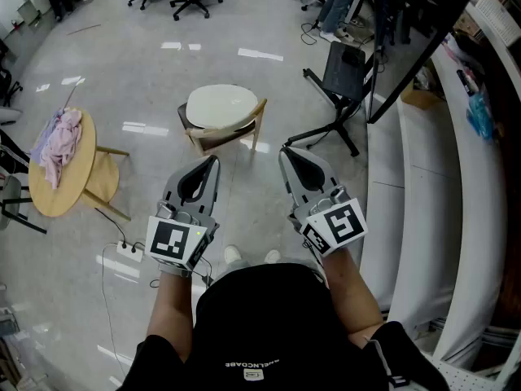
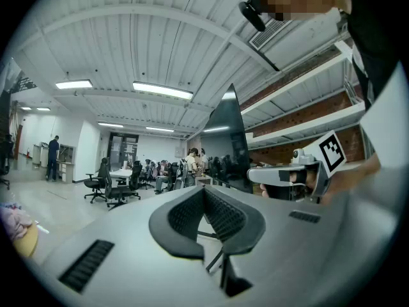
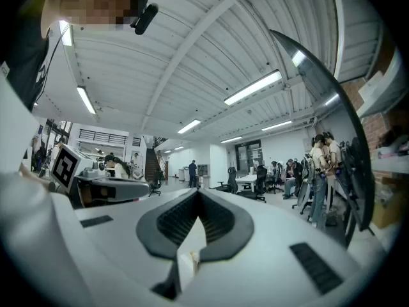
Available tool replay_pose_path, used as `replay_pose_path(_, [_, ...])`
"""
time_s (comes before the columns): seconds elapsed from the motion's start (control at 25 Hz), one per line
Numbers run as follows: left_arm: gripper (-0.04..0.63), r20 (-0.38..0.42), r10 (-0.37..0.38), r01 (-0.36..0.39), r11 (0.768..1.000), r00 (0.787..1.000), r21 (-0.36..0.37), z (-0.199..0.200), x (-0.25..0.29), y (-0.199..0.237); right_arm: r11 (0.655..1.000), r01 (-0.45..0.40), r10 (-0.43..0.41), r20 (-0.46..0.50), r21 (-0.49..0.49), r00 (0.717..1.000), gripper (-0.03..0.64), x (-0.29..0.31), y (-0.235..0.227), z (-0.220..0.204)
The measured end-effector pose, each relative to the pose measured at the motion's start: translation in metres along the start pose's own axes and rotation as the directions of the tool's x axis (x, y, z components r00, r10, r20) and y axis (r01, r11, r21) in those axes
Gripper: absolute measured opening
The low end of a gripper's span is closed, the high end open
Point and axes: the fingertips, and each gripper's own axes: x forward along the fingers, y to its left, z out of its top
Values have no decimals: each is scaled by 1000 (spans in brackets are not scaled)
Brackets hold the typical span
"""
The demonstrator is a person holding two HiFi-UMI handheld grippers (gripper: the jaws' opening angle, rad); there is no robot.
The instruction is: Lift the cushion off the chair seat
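A round cream cushion (image 1: 221, 106) lies on the seat of a low wooden chair (image 1: 254, 123) on the floor ahead of me, in the head view. Both grippers are held level in the air, well short of the chair and above it. The left gripper (image 1: 213, 160) has its jaws together with nothing in them, and its own view shows its pads meeting (image 2: 204, 189). My right gripper (image 1: 285, 151) looks the same, its pads touching at the tip (image 3: 197, 192). Neither gripper view shows the cushion or the chair; both look out across the room.
A round wooden table (image 1: 50, 195) with a pink cloth (image 1: 57, 139) stands at the left. A black office chair (image 1: 342, 80) stands just right of the wooden chair. A long white counter (image 1: 419, 177) runs along the right. A power strip (image 1: 129, 251) and cable lie on the floor near my feet.
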Motion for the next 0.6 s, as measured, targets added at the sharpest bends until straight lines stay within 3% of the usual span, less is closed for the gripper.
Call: replay_pose_path(0.6, [12,-7,-8,8,1000,1000,5,-9,-24,50,1000,31,-31,-9,4,999,3,39,25,-6])
